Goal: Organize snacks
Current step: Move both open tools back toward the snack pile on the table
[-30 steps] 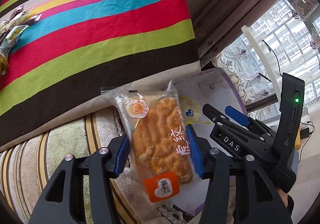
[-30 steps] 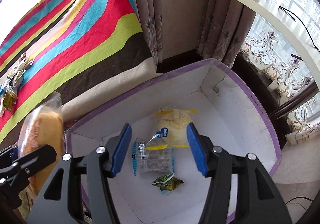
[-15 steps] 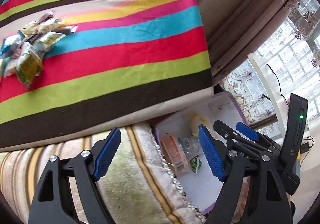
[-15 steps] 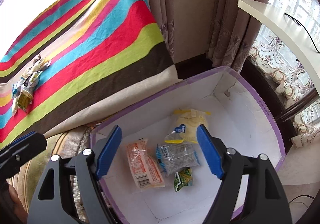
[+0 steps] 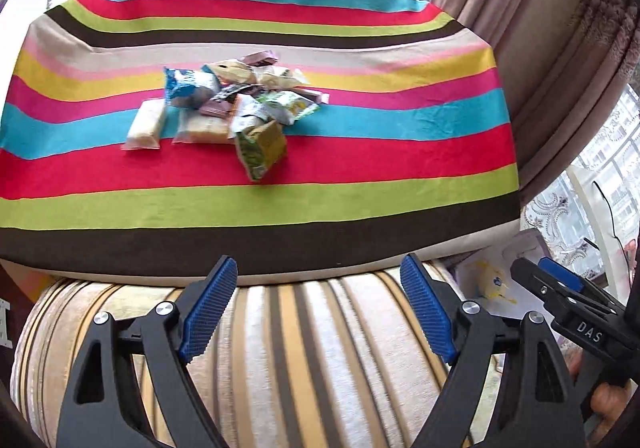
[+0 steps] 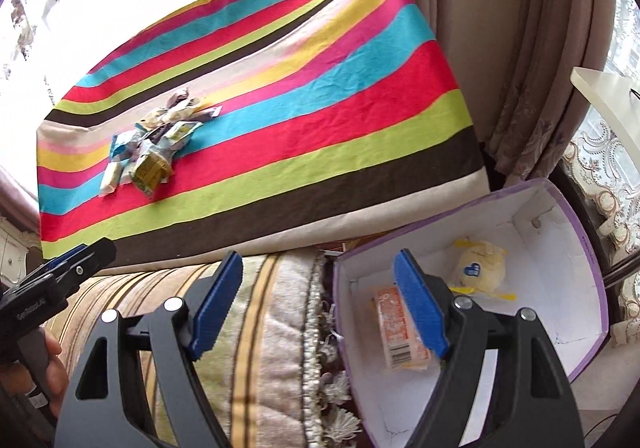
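Note:
A pile of snack packets [image 5: 236, 107] lies on the striped cloth [image 5: 360, 143] of the table; it also shows in the right wrist view [image 6: 152, 151]. A yellow-green packet [image 5: 262, 147] lies nearest me. My left gripper [image 5: 318, 312] is open and empty, over the striped sofa arm [image 5: 320, 368]. My right gripper [image 6: 318, 308] is open and empty, at the edge of the white box with a purple rim [image 6: 560, 288]. In the box lie an orange bread packet [image 6: 396, 332] and a pale yellow packet [image 6: 478, 268].
Beige curtains [image 6: 540, 47] hang behind the box. A white shelf [image 6: 608, 99] and a lace curtain [image 6: 600, 159] stand at the right. The sofa arm's fringe [image 6: 324, 348] lies beside the box.
My left gripper let go of the orange bread packet into the box, then swung left and up toward the table. My right gripper drew back and left from over the box.

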The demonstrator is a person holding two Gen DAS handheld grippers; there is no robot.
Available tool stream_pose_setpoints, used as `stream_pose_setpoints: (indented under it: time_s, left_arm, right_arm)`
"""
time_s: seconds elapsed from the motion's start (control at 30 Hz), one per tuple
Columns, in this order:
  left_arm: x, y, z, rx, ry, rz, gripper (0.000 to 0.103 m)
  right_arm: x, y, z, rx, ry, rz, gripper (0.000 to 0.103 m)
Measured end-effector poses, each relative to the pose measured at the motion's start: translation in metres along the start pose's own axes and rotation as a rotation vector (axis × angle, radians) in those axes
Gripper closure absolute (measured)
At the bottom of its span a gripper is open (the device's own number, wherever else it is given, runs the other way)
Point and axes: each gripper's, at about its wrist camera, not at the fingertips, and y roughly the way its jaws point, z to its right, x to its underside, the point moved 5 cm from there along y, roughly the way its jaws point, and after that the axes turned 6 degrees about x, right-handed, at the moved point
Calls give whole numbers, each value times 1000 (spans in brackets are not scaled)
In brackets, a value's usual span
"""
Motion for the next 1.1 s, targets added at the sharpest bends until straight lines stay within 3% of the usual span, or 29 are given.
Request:
stream_pose_setpoints:
  time_s: [0.3, 0.67, 1.1]
  left_arm:
    - [7, -25, -50, -101, -6, 46, 26]
    - [11, -28, -91, -122, -93, 46, 28]
    - [6, -27, -106, -122, -118, 53, 29]
  right_arm:
    - [12, -1, -64, -142, -82, -22, 24]
    - [13, 17, -87, -119, -123, -56, 23]
    - [9, 36, -95, -84, -128, -103, 23]
